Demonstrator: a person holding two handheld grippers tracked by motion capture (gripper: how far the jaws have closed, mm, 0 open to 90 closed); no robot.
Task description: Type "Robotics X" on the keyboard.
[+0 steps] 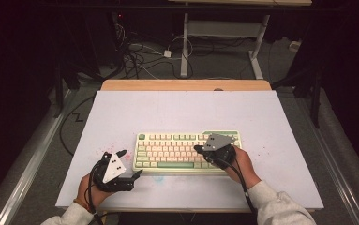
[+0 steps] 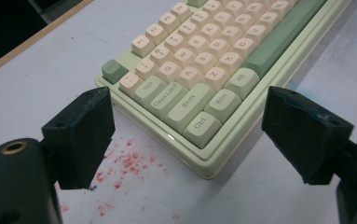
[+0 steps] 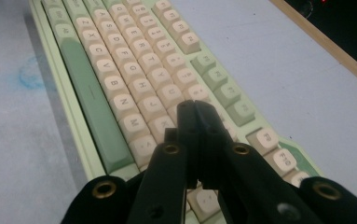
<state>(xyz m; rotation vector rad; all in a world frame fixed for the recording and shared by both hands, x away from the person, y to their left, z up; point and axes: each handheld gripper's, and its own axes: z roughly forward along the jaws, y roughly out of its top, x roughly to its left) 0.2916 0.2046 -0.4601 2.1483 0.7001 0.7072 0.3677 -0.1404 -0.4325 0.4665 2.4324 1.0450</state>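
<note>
- The keyboard (image 1: 186, 151) lies near the front middle of the table (image 1: 121, 112).
- The right gripper (image 1: 198, 149), jaws pressed together, hovers over the keyboard's right half, seemingly poised to press keys; which key I cannot tell, since the jaws hide it.
- The left gripper (image 1: 131, 163), jaws spread and empty, waits beside the keyboard's left front corner.
- No finished work shows.

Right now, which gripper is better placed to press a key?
Right, probably. The right gripper is shut to a point above the keyboard; the left gripper is open beside the keyboard's left end.
</note>
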